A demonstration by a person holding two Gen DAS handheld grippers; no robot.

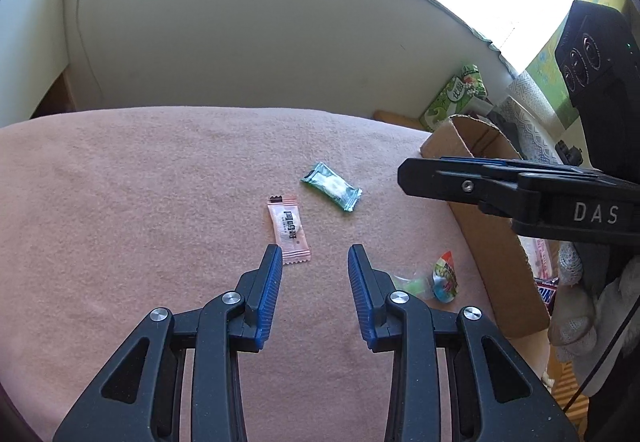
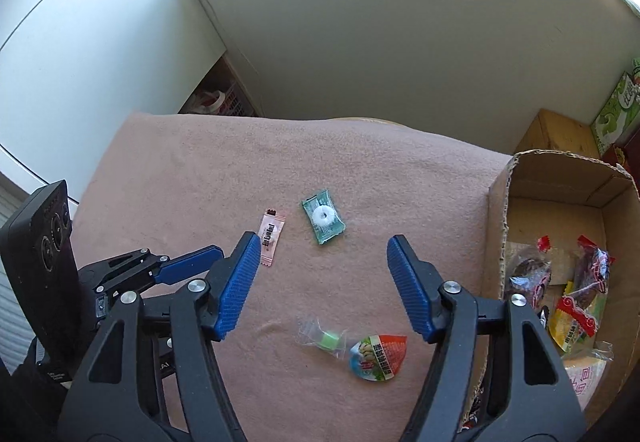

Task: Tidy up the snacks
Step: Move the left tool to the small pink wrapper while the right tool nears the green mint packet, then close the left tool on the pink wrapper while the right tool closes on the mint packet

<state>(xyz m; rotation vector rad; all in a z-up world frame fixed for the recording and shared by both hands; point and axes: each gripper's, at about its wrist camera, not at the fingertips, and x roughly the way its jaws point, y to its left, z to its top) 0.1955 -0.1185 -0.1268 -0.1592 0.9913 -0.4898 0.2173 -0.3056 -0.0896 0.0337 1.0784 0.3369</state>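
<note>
On the pink cloth (image 1: 120,202) lie a pink candy sachet (image 1: 289,229), a green wrapped ring candy (image 1: 331,186), a clear-wrapped green sweet (image 1: 412,285) and a colourful round snack packet (image 1: 445,278). My left gripper (image 1: 315,254) is open and empty, just short of the pink sachet. In the right wrist view the pink sachet (image 2: 271,237), green candy (image 2: 323,220), green sweet (image 2: 329,338) and round packet (image 2: 379,356) show. My right gripper (image 2: 320,250) is open and empty above the cloth (image 2: 180,170). A cardboard box (image 2: 496,210) at the right holds several snacks.
The cardboard box (image 1: 460,146) stands at the cloth's right edge. The right gripper (image 1: 404,172) crosses above it in the left wrist view. A green carton (image 1: 456,98) and a wooden box (image 2: 556,134) sit behind. A white wall rises beyond the cloth.
</note>
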